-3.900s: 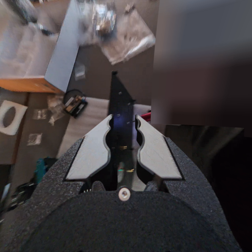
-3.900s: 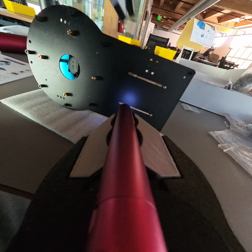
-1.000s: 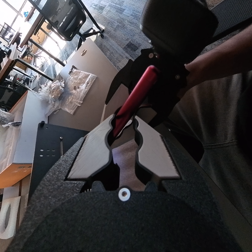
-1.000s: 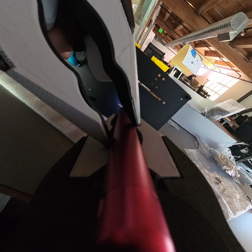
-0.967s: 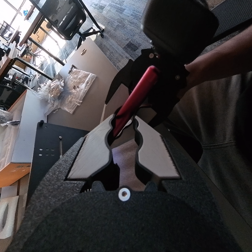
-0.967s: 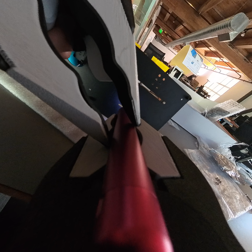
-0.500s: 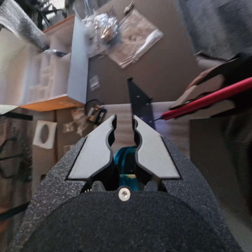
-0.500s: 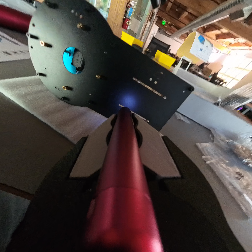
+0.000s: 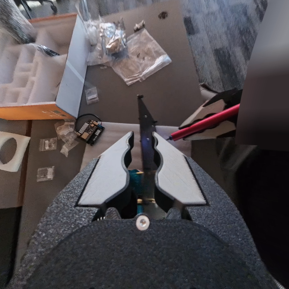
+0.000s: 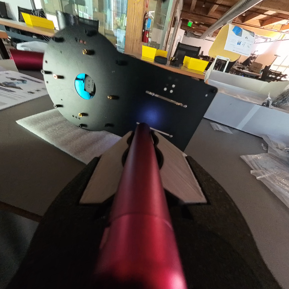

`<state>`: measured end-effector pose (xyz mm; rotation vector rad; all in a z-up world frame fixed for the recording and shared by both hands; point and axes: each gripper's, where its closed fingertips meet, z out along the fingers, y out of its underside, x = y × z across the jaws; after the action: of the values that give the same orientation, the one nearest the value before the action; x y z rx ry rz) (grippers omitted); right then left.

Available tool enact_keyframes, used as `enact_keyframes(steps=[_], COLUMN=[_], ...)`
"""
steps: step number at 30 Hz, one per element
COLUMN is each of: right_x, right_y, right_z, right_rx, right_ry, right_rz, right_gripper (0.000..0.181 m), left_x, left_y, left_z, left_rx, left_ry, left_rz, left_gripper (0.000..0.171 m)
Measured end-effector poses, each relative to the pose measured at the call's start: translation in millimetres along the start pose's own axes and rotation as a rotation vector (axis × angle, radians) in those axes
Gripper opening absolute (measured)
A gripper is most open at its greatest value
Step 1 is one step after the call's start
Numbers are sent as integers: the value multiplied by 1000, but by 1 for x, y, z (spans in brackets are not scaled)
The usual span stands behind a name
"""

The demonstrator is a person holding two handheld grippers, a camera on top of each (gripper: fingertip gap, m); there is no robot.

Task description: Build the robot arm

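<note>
A black plate with a round end, brass standoffs and two slots stands on edge on a white foam sheet. A blue part shows through its hole. In the left wrist view the plate is seen edge-on. My left gripper is open and straddles the plate's top edge, with a gap on the left side. My right gripper is shut on a red screwdriver. The screwdriver's tip is just short of the lower slot. The right gripper and screwdriver also show in the left wrist view.
A white and orange box with a foam insert lies at the left, with clear bags of hardware beyond it. A circuit board and small bags lie by the foam. A printed sheet and a red cylinder sit far left. The tips of one gripper are about 15 cm away from the tips of the other.
A second ago my left jaws were around the screwdriver's tip, away from the plate. The left gripper has swung back over the plate, and the right gripper points at its face again.
</note>
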<state>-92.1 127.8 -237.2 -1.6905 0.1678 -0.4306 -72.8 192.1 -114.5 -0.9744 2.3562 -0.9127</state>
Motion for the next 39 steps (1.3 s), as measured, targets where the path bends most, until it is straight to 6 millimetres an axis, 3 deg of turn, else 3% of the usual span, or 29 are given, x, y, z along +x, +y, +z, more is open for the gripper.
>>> enact_keyframes(steps=[3,5,7,9,12,16,19,21,23,25,30,32,34,35,39], right_x=[18,48,85,125,170,198,229,245,236,211,116,91,87,88,99], right_y=[-19,-41,-66,-85,-68,-55,0,21,17,3,-19,-18,-25,-31,-25], right_z=[-14,-24,-30,-27,-12,-3,-6,-6,-8,-10,-33,-44,-46,-49,-57], right_rx=[37,82,102,53,-267,-286,-391,-353,-258,-168,-141,-170,-132,-111,-145], right_ry=[27,71,63,37,-122,-404,-482,-485,-549,-643,-993,-1078,-1067,-1089,-1129], right_rz=[75,154,270,271,78,-132,-96,-118,-118,-119,39,43,89,139,144], right_gripper=[21,21,21,21,21,21,21,20,20,20,20,20,20,20,19], left_x=[40,67,95,115,132,138,135,128,117,104,75,68,67,67,75], left_y=[7,21,43,66,89,91,73,62,49,34,3,-9,-10,-10,-13], left_z=[-24,-30,-22,-9,9,22,30,44,65,87,129,144,158,161,166], left_rx=[132,218,277,333,423,435,447,428,393,362,282,256,187,161,126], left_ry=[-22,-10,17,4,-39,-111,-137,-161,-195,-238,-358,-404,-448,-478,-501], left_rz=[-89,-197,-324,-424,-584,-547,-455,-375,-295,-250,-196,-127,-25,33,135], left_gripper=[22,21,21,21,21,21,21,21,22,23,47,48,32,0,0])
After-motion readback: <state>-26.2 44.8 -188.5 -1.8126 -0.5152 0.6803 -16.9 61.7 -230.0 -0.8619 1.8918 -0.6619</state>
